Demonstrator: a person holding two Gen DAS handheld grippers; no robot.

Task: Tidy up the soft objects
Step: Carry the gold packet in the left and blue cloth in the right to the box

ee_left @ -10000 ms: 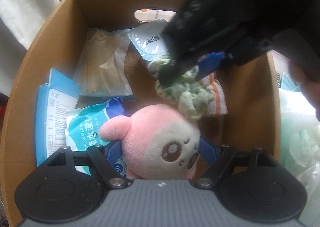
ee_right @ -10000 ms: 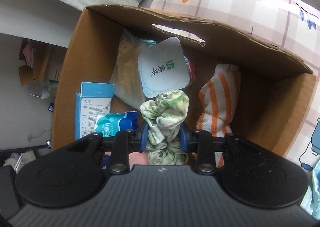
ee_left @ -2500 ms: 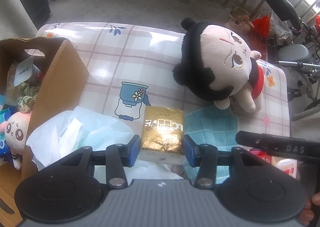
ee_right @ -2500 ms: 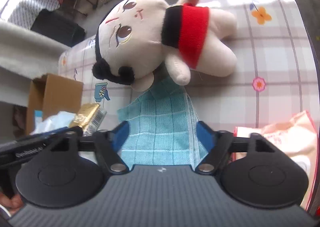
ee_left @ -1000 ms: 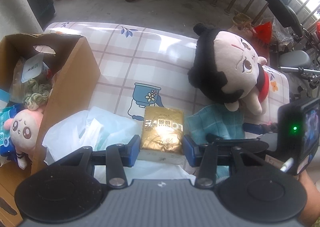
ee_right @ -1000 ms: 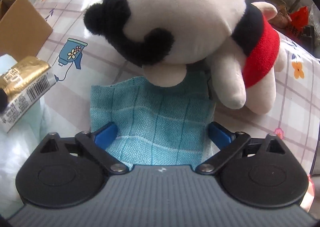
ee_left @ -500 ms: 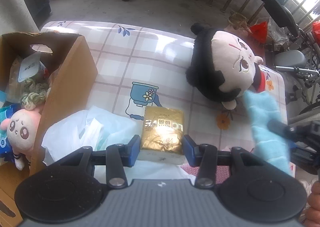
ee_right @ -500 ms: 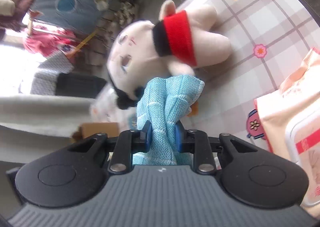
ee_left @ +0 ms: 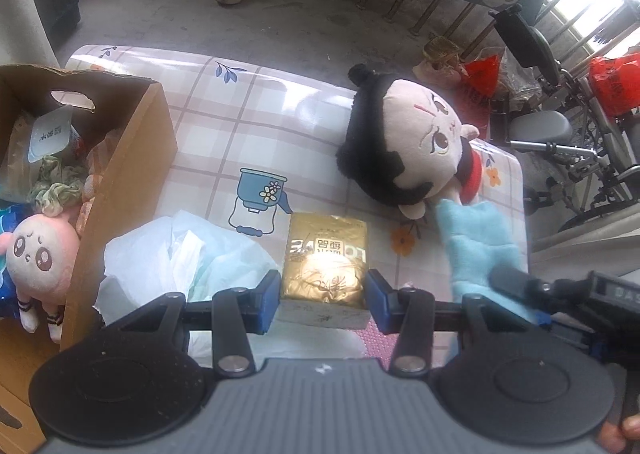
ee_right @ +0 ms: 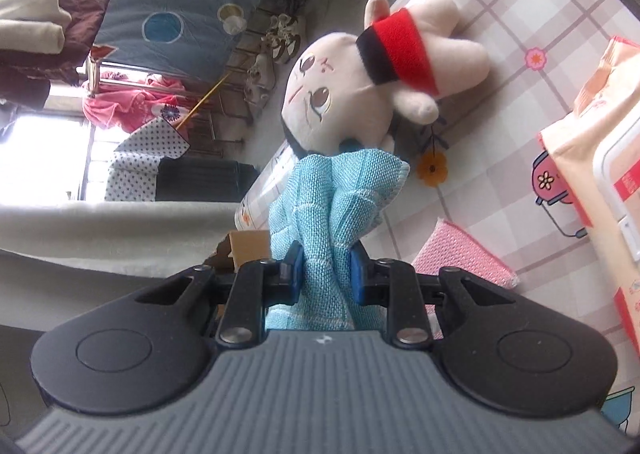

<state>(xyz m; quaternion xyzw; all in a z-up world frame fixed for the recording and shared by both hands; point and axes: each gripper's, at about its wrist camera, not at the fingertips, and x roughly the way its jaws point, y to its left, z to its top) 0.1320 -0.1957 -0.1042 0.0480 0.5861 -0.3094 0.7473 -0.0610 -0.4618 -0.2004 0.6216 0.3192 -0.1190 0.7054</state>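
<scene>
Bunching between the closed pads of the right gripper point(ee_right: 325, 273), the woven blue cloth point(ee_right: 340, 197) hangs off the tabletop point(ee_left: 256, 125); left gripper point(ee_left: 323, 301) clamps the gold packet point(ee_left: 326, 260).

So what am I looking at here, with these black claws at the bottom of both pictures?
Those are two hand-held grippers, each carrying its own wide-angle camera; a person works them, no robot. One picture looks along the left gripper, whose jaws sit on either side of a gold foil packet. The other looks along the right gripper, clamped on a blue cloth. On the checked tablecloth lie a black-haired plush doll and white plastic wrapping. A cardboard box holds a pink plush.
</scene>
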